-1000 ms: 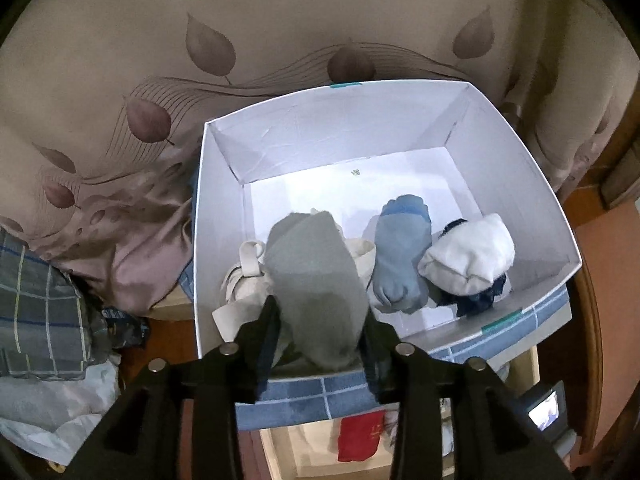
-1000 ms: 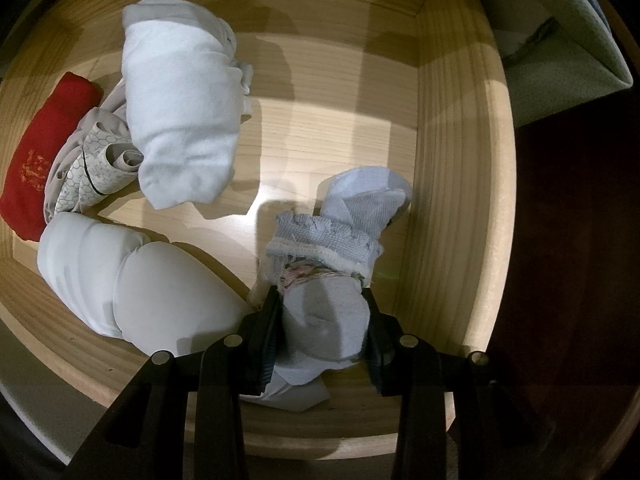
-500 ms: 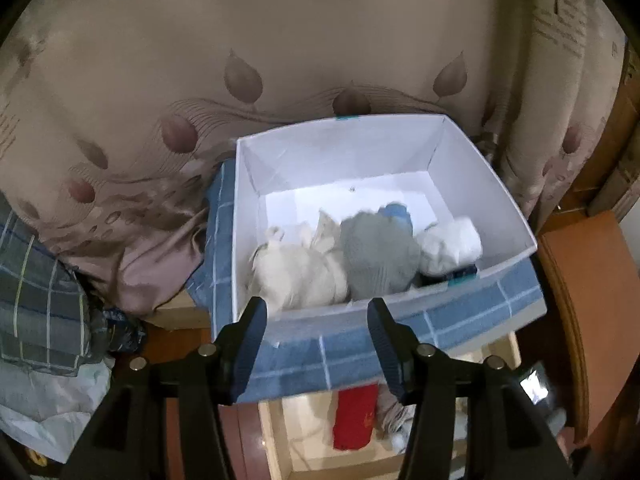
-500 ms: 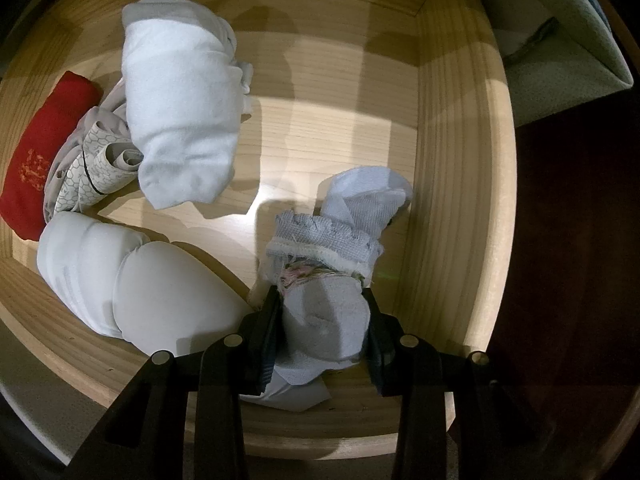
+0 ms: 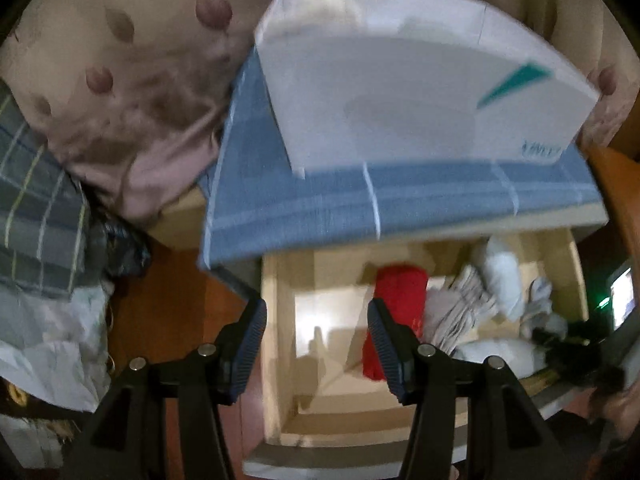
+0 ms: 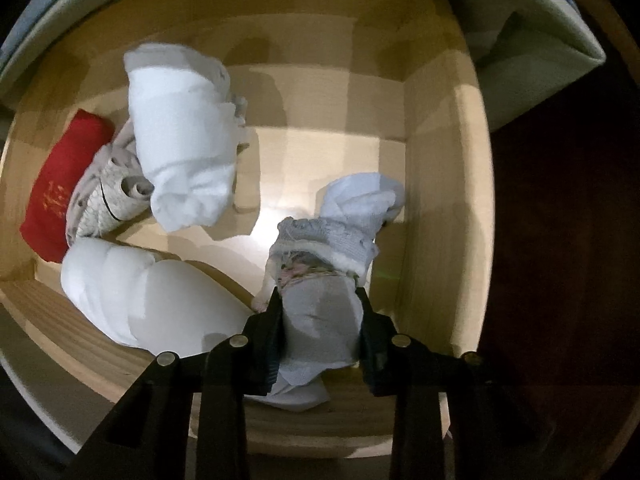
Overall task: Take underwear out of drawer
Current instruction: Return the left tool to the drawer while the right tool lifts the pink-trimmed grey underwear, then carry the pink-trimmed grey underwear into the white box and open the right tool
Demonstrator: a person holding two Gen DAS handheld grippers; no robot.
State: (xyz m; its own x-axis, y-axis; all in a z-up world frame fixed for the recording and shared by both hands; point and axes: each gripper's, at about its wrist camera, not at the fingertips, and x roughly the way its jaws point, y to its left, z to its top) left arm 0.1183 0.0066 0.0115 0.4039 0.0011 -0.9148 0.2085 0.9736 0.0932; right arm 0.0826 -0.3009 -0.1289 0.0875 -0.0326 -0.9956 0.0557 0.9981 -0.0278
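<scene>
While left fingers (image 5: 316,320) agape, right fingers (image 6: 320,312) clamping underwear (image 6: 320,316).

Legible text: none.
Teal print on white box (image 5: 420,92), right side of left wrist frame, too blurred to read; teal stripe above it. Gold marking on red folded cloth (image 6: 60,188), left of right wrist frame, unreadable. Small lit screen (image 5: 622,296) at right edge, content not resolvable.
</scene>
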